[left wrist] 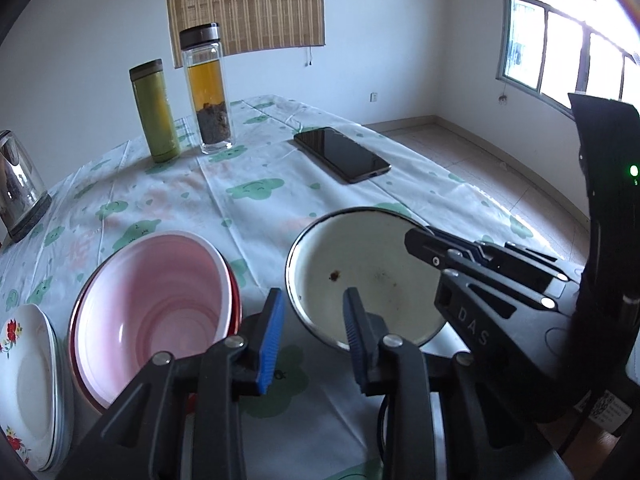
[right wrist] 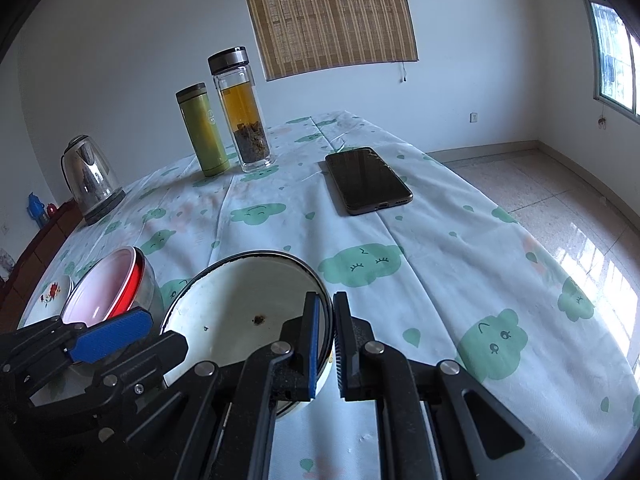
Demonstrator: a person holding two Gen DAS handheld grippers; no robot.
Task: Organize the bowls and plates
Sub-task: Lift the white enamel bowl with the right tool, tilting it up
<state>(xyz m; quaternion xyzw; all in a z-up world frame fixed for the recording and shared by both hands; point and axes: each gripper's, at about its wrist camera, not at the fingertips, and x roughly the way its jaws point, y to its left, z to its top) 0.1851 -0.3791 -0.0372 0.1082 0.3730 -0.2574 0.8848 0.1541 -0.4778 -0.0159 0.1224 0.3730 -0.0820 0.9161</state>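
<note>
A white enamel bowl (left wrist: 360, 268) with a dark rim and a brown speck inside sits on the clouded tablecloth. My left gripper (left wrist: 314, 300) stands open astride its near-left rim, one blue pad (left wrist: 272, 340) outside and the other inside, neither touching it. My right gripper (right wrist: 327, 300) is shut on the same white enamel bowl (right wrist: 248, 304) at its right rim, and shows in the left wrist view as black fingers (left wrist: 424, 244). A pink bowl (left wrist: 152, 304) nests in a red one on the left. Flowered white plates (left wrist: 28, 380) are stacked beside them.
At the back stand a green flask (left wrist: 156, 116), a glass tea bottle (left wrist: 208, 92) and a steel kettle (right wrist: 92, 180). A black phone (left wrist: 342, 154) lies beyond the bowl. The table edge (right wrist: 540, 248) drops to a tiled floor on the right.
</note>
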